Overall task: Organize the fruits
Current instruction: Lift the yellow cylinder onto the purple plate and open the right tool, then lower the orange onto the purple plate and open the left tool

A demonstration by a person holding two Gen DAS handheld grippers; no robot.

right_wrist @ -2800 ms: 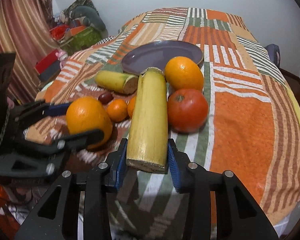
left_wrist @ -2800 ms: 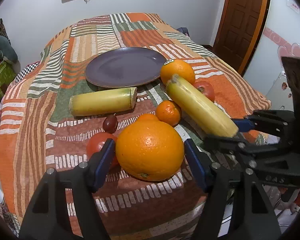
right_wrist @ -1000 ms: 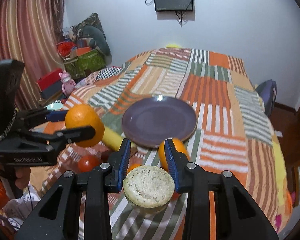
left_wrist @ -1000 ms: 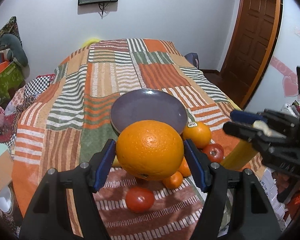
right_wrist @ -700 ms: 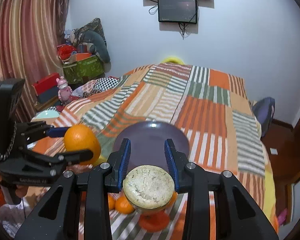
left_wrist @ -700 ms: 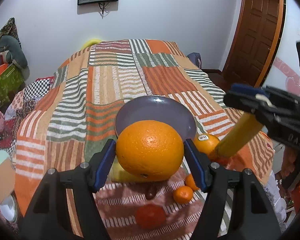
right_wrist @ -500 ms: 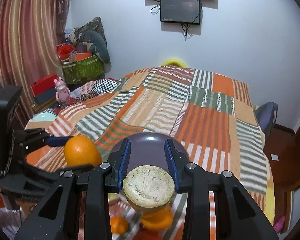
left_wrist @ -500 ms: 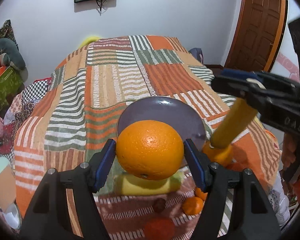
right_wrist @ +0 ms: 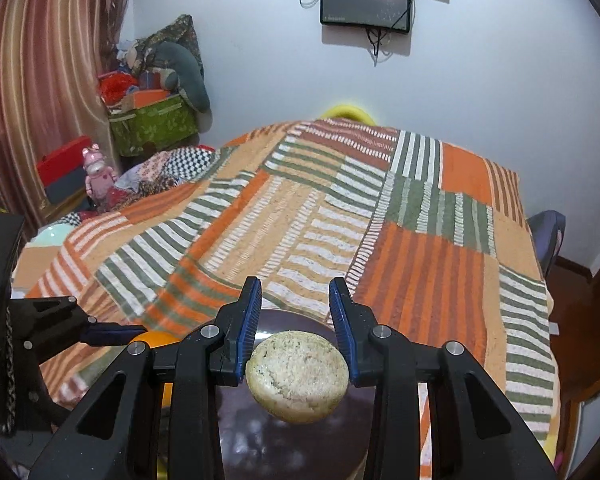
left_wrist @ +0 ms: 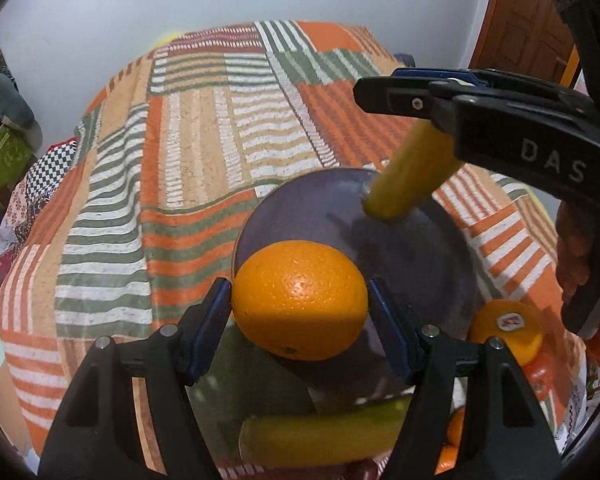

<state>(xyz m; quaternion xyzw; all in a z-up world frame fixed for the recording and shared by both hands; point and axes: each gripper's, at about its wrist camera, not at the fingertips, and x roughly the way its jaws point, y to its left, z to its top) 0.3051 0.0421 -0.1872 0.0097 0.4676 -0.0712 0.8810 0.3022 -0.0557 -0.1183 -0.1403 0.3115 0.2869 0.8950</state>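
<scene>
1. The task looks early: the round dark purple plate [left_wrist: 432, 248] on the striped patchwork bedspread [left_wrist: 204, 152] shows no fruit resting on it yet, as far as both views show.
2. The left hand-held gripper [left_wrist: 300, 312] is clenched on a large round orange [left_wrist: 300, 310], held above the plate's near edge.
3. The right hand-held gripper [right_wrist: 296, 356] is clenched on a yellow cut cane-like stick [right_wrist: 298, 376], cut end toward the camera. In the left wrist view the stick [left_wrist: 408, 176] slants down, its lower tip over the far part of the plate; whether it touches I cannot tell.
4. Left to move, judging from the left wrist view: a second yellow stick [left_wrist: 324, 432] below the left hand-held gripper, a stickered orange [left_wrist: 504, 334] to its right just beside the plate rim, a red tomato [left_wrist: 540, 380] beneath that, and a small orange fruit [left_wrist: 454, 428] at the lower right.
5. Setting down both held pieces is probably the step in hand.
</scene>
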